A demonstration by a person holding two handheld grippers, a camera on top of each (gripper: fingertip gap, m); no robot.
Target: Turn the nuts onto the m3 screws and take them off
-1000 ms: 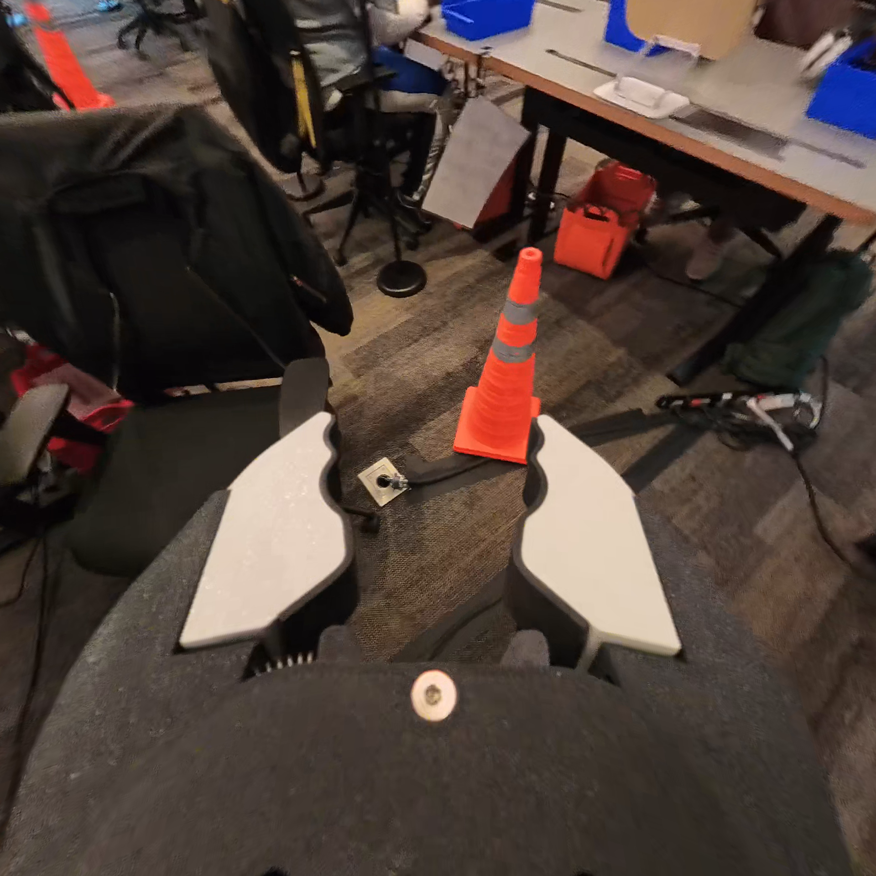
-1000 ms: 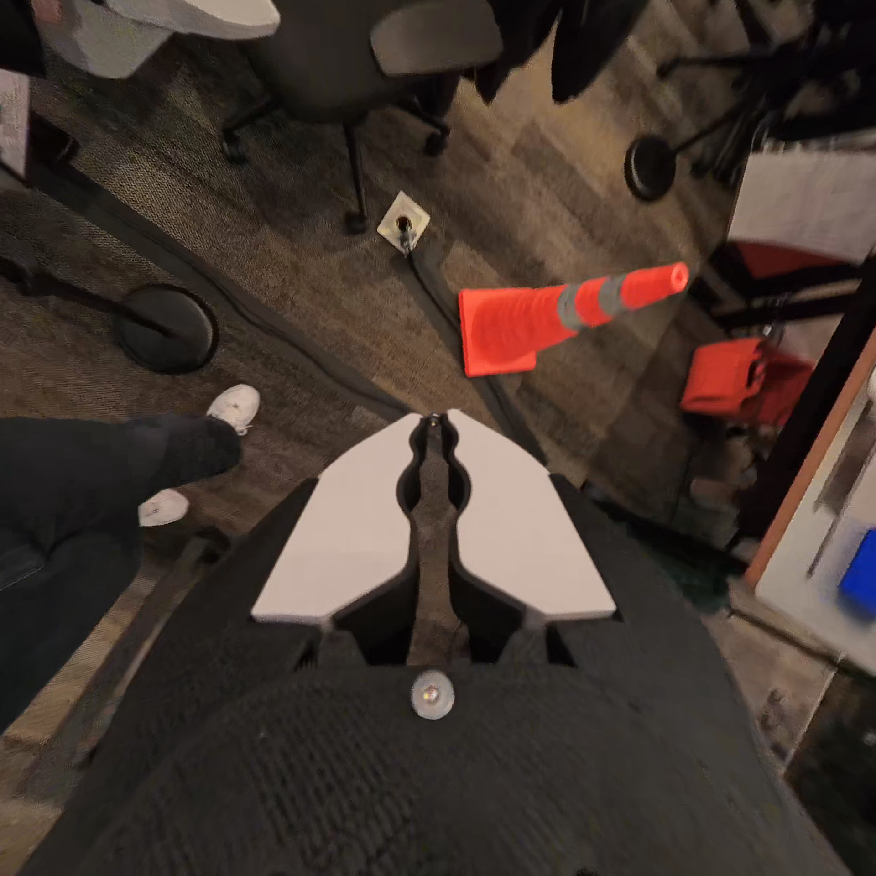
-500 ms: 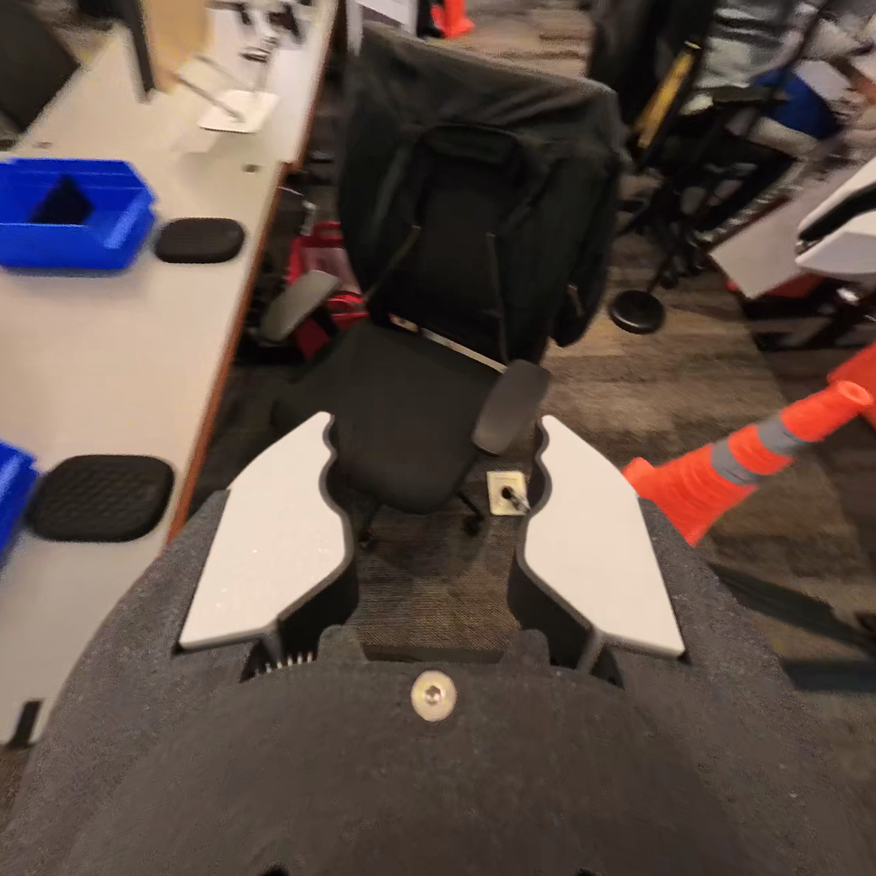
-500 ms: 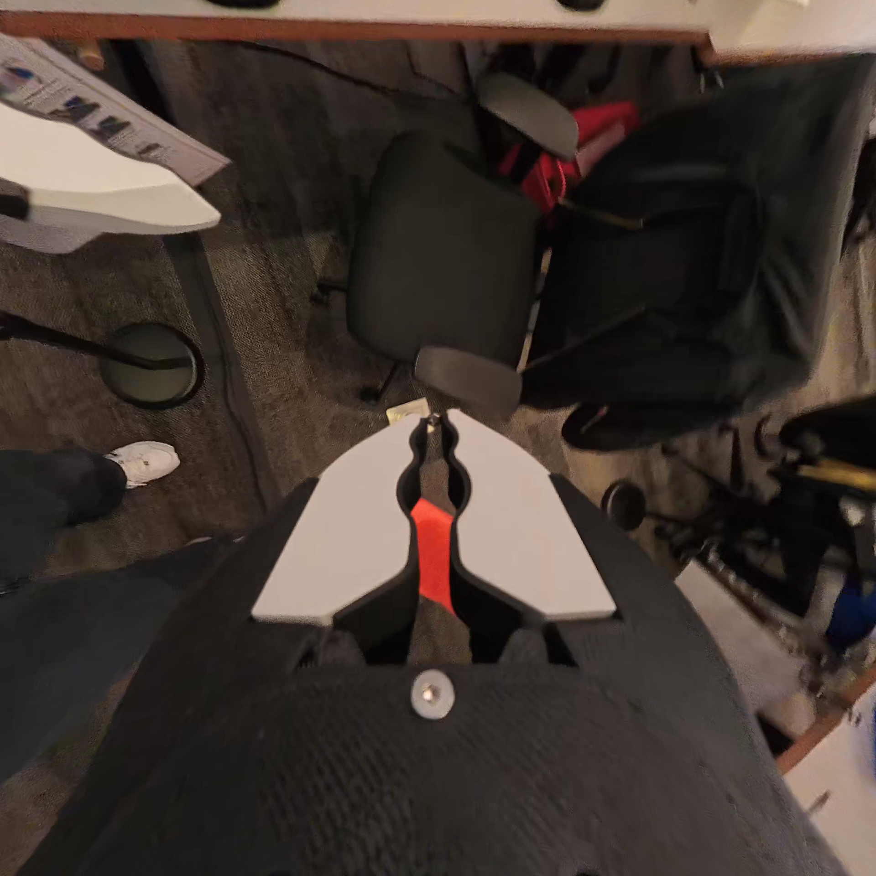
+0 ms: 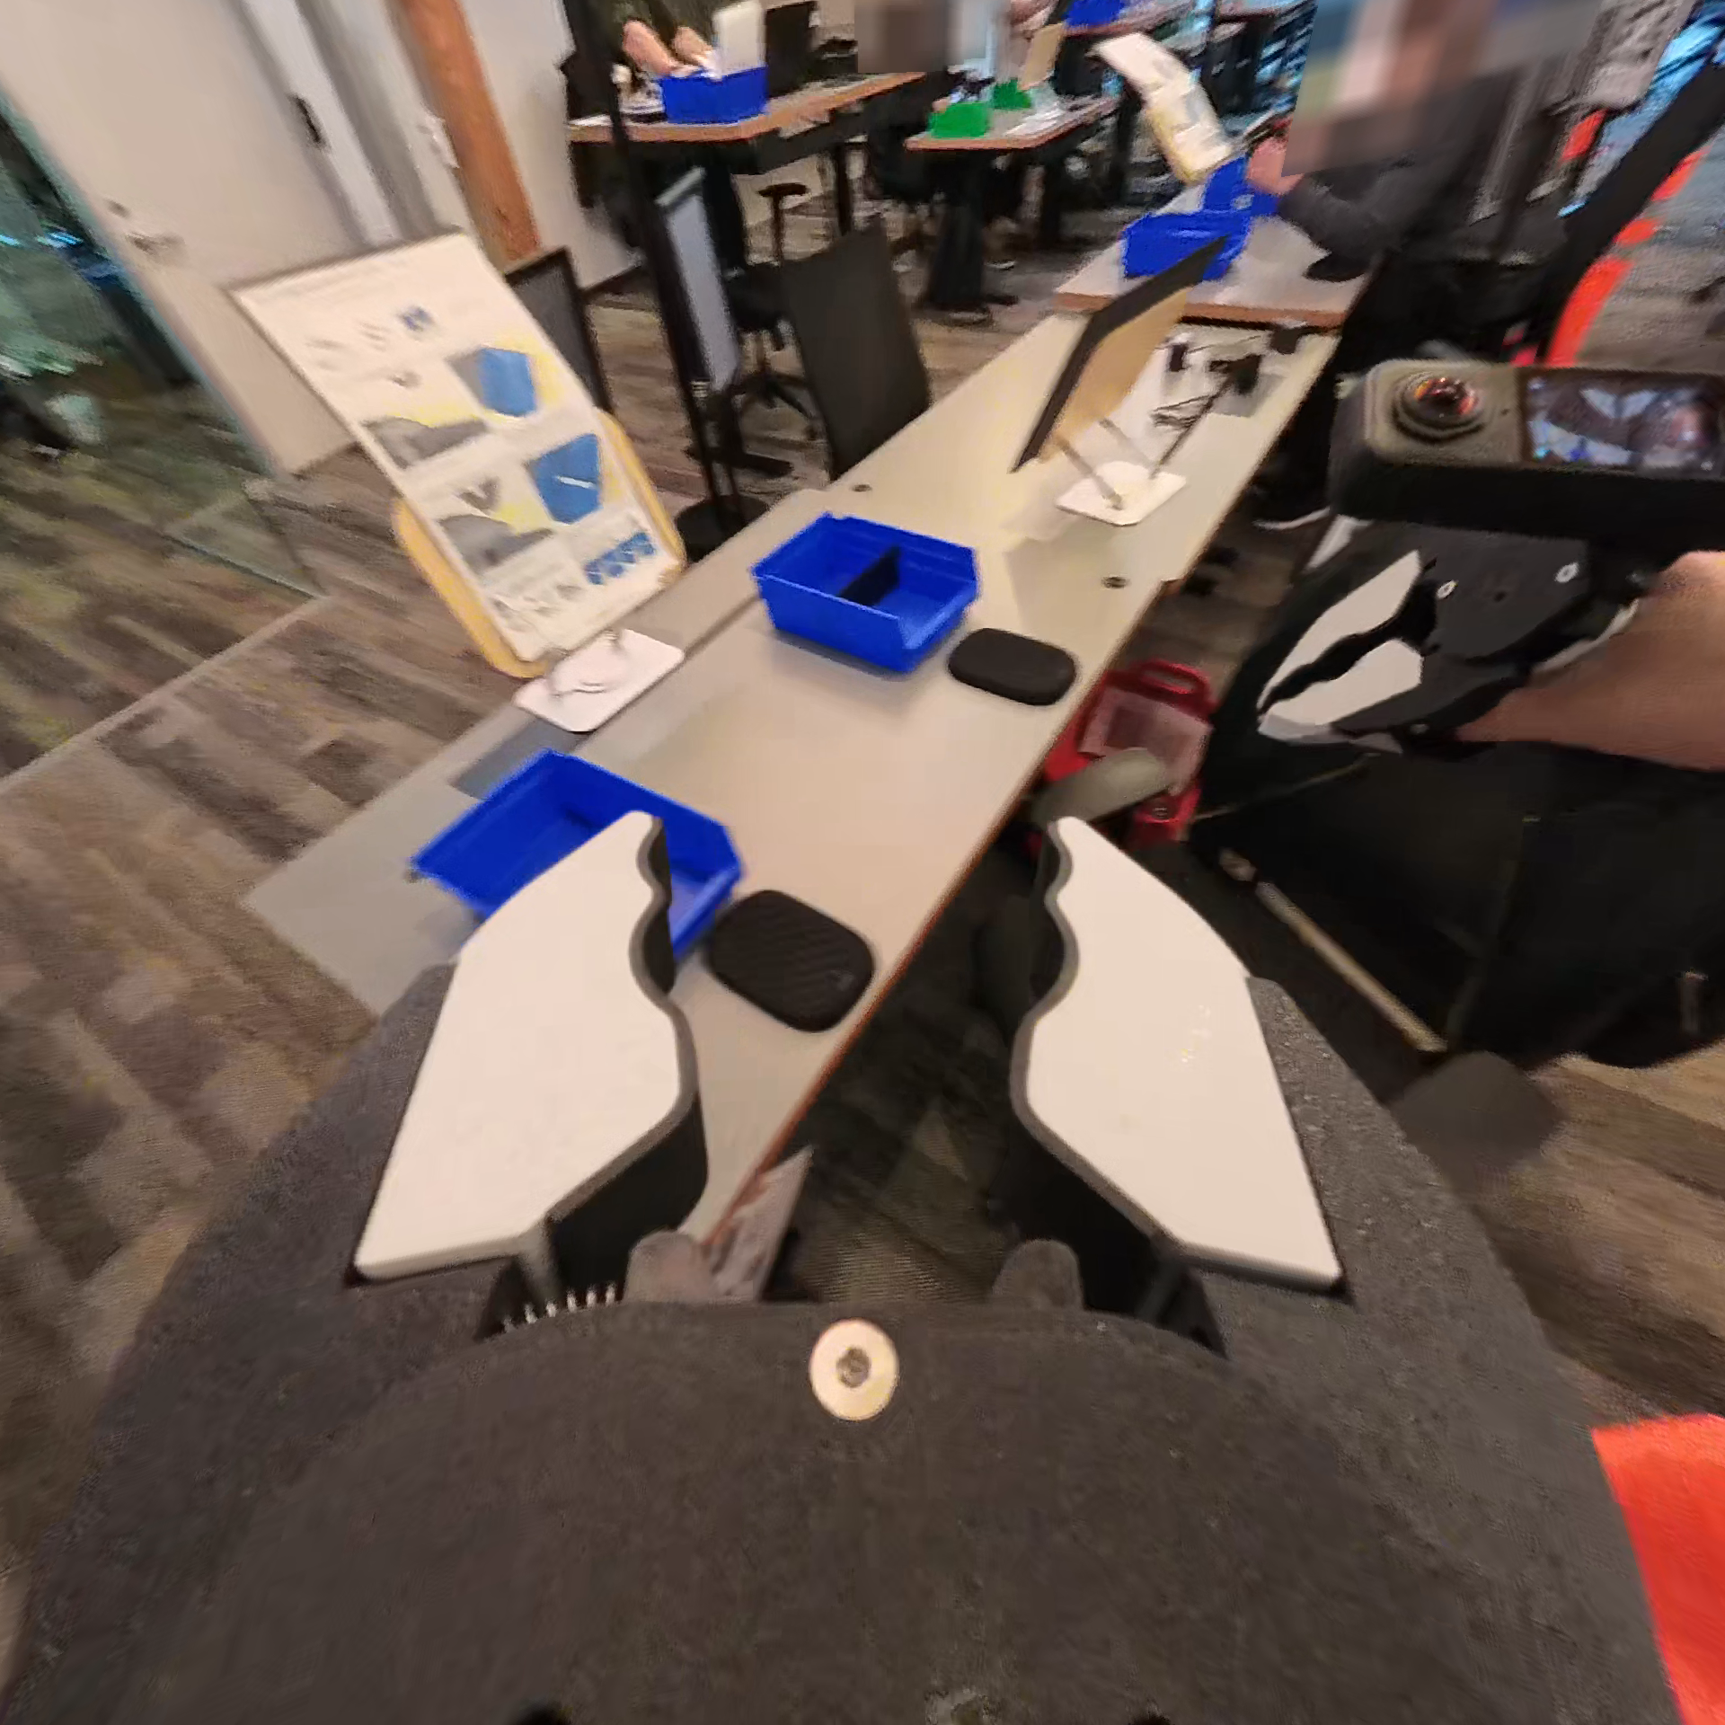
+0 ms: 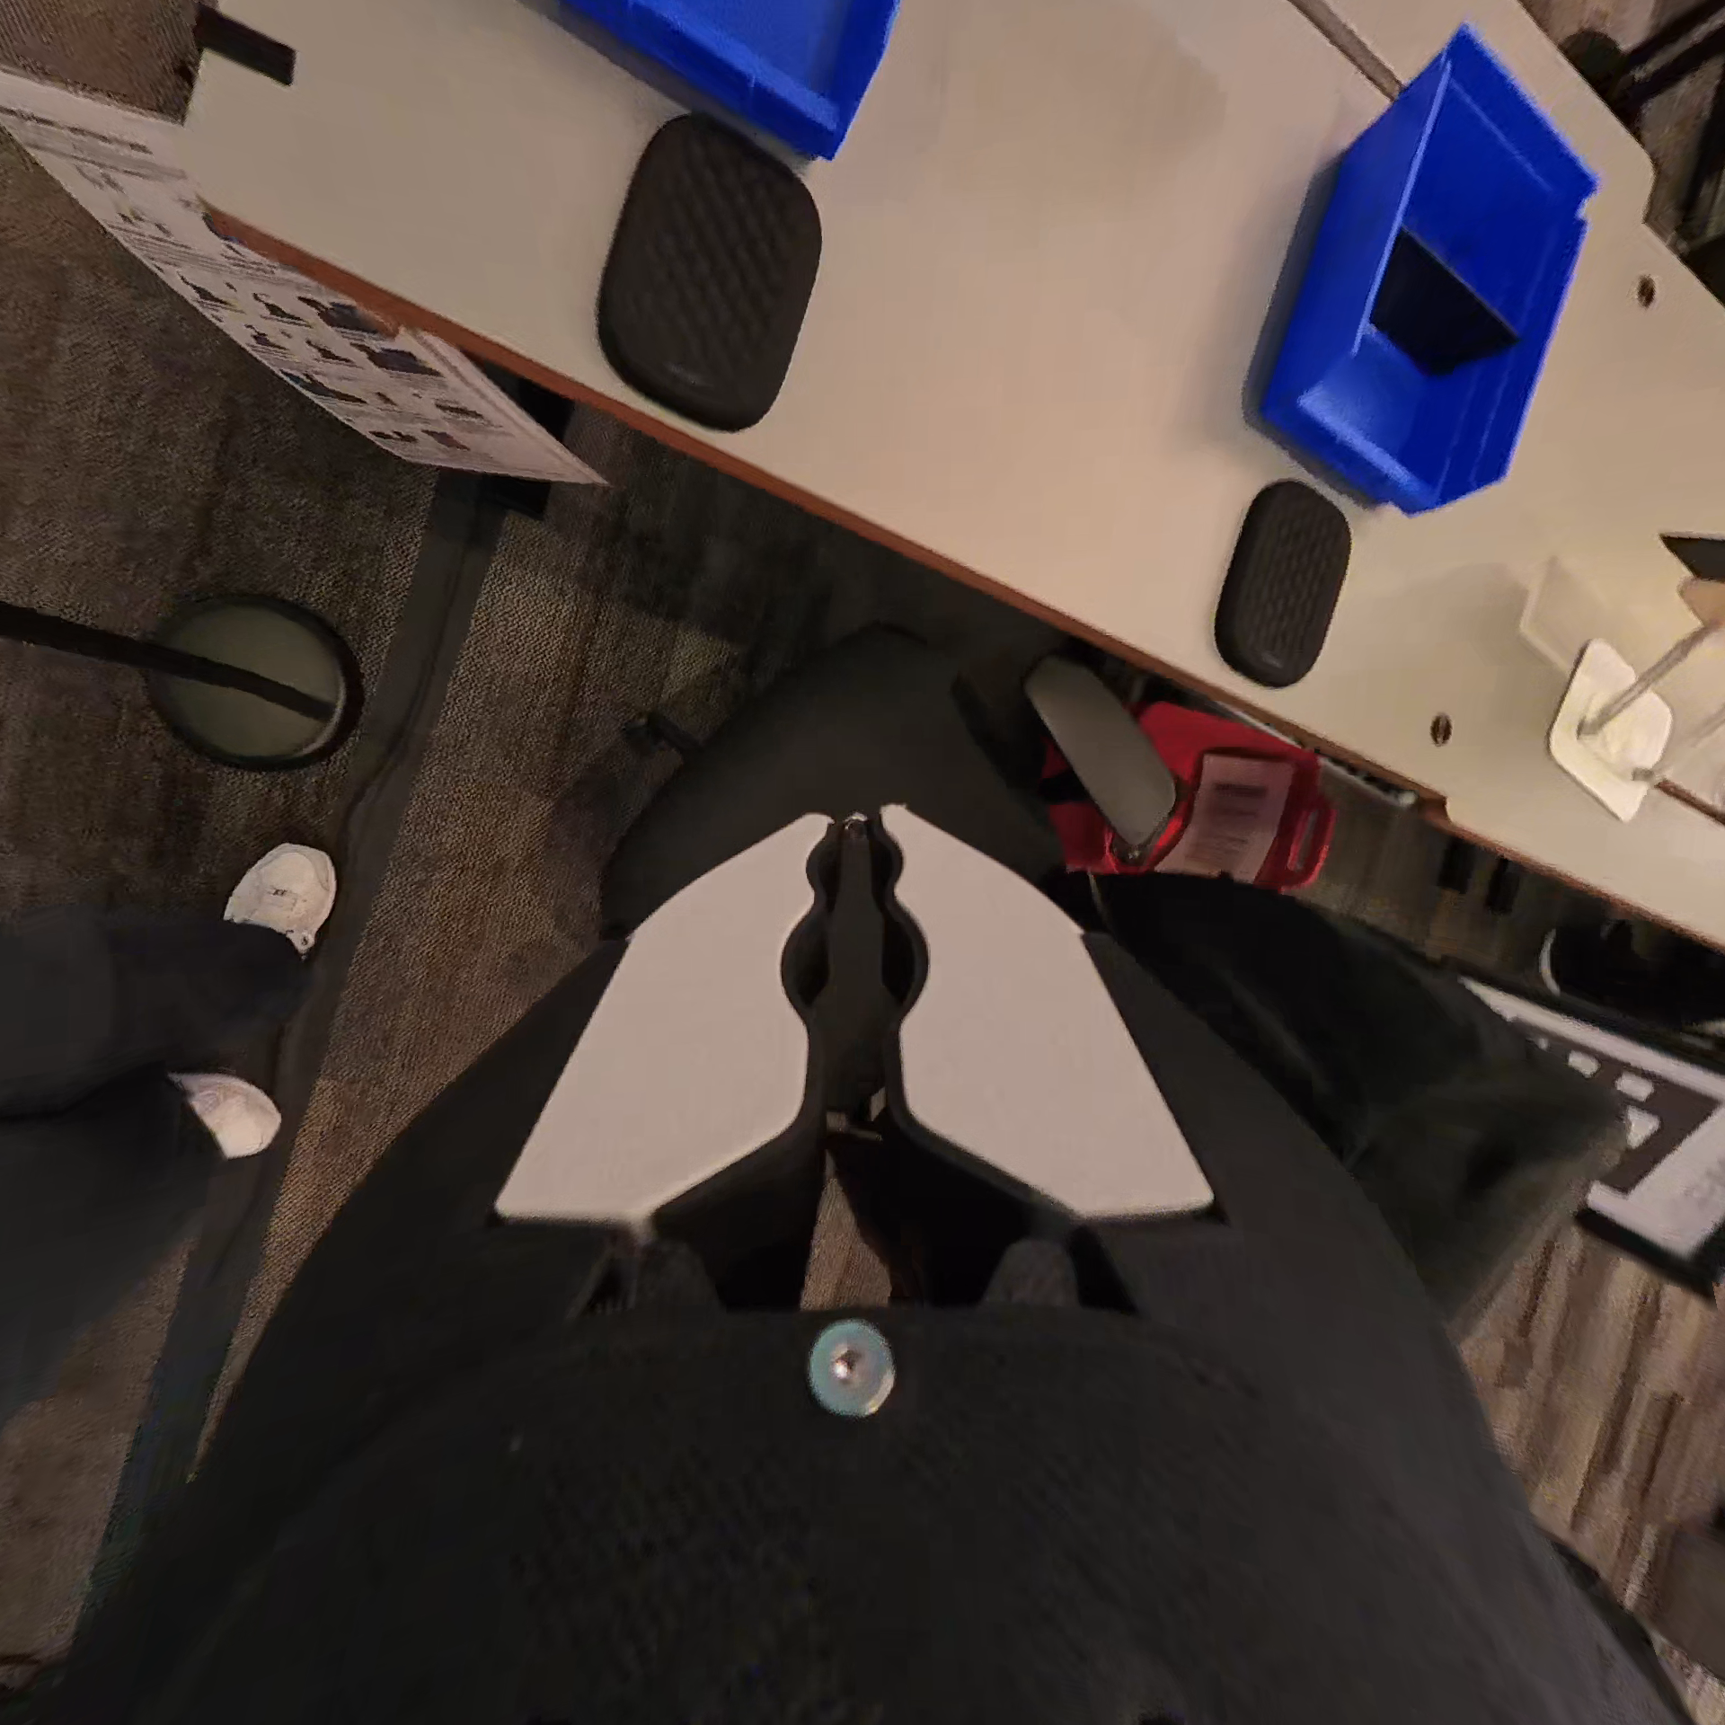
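Note:
My left gripper (image 5: 849, 840) is open and empty, held in the air above the near end of a long grey table (image 5: 840, 765). My right gripper (image 6: 854, 826) is shut on a tiny shiny metal part (image 6: 854, 821) at its tips; I cannot tell if it is a nut or a screw. It hangs over the chair in front of the table (image 6: 1027, 280). It also shows in the left wrist view (image 5: 1353, 653), held by a hand. Two blue bins (image 5: 868, 588) (image 5: 569, 840) and two black pads (image 5: 793, 957) (image 5: 1013, 665) lie on the table.
A black office chair (image 6: 840, 728) and a red bag (image 6: 1213, 803) sit under the table edge. A picture board on a stand (image 5: 467, 439) is at the table's left. A person's white shoes (image 6: 280, 891) and a round stand base (image 6: 252, 681) are on the carpet. An orange cone (image 5: 1671, 1540) is at the lower right. Across from one pair of fingers to the other is roughly 30 centimeters.
Both views have swung up from the floor and cone to the table with the bins. The left gripper stays open and the right stays shut on the small part.

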